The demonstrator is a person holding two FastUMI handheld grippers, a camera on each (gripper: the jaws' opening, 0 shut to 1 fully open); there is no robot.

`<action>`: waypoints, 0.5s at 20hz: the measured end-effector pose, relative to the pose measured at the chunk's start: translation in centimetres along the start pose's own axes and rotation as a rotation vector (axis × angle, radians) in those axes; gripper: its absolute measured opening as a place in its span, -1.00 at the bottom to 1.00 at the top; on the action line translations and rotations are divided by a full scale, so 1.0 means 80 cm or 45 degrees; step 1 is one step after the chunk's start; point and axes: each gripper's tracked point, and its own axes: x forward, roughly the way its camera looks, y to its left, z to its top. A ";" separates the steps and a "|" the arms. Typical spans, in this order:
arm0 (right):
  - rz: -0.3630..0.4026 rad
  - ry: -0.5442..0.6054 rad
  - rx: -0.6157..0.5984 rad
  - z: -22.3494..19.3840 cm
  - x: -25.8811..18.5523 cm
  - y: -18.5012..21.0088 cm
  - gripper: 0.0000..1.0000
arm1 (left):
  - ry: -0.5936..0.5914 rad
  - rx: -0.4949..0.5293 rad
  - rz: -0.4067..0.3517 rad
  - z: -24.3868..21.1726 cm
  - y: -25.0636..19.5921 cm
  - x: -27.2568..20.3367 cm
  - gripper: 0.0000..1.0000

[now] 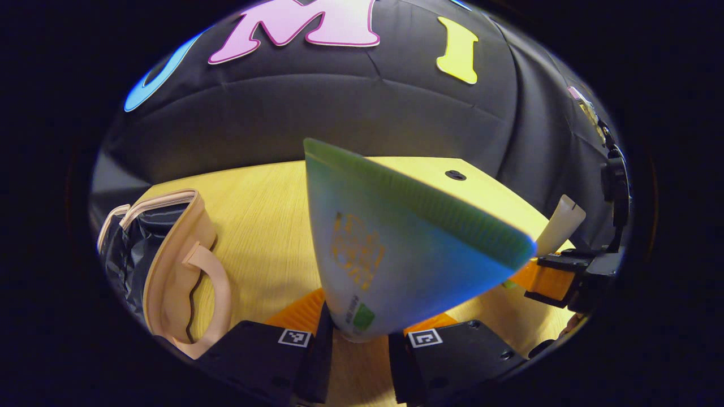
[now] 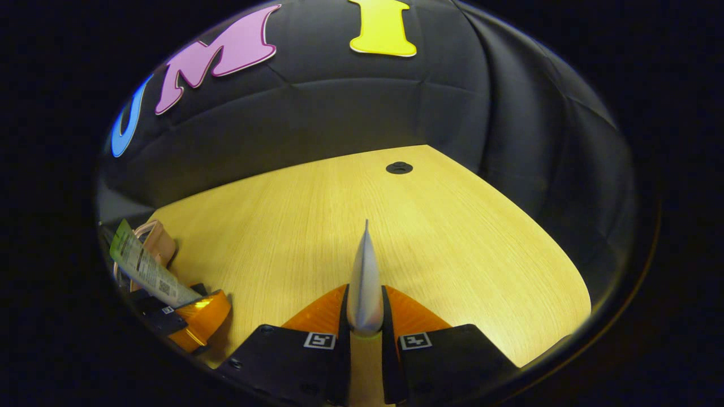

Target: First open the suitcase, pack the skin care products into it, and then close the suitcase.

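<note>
I held a green-topped squeeze tube [image 1: 396,249] above the wooden table [image 1: 266,226], open beige suitcase [image 1: 169,271] to its left, my other gripper [image 1: 557,271] with a white tube [image 1: 560,225] to its right.

Our booth: a pale wooden table against a dark cloth wall

We see the wooden table [image 2: 452,237] across the lower middle, a round dark hole [image 2: 399,167] near its far edge, and the quilted black cloth wall [image 2: 350,107] above.

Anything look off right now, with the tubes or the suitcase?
Nothing stands out. The left gripper holds a green-blue tube, the right gripper a white tube, both intact. The suitcase lies open on the table.
</note>
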 end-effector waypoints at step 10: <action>0.101 -0.092 -0.130 0.043 -0.119 0.055 -0.57 | -0.129 -0.116 0.013 0.045 0.057 -0.112 -0.07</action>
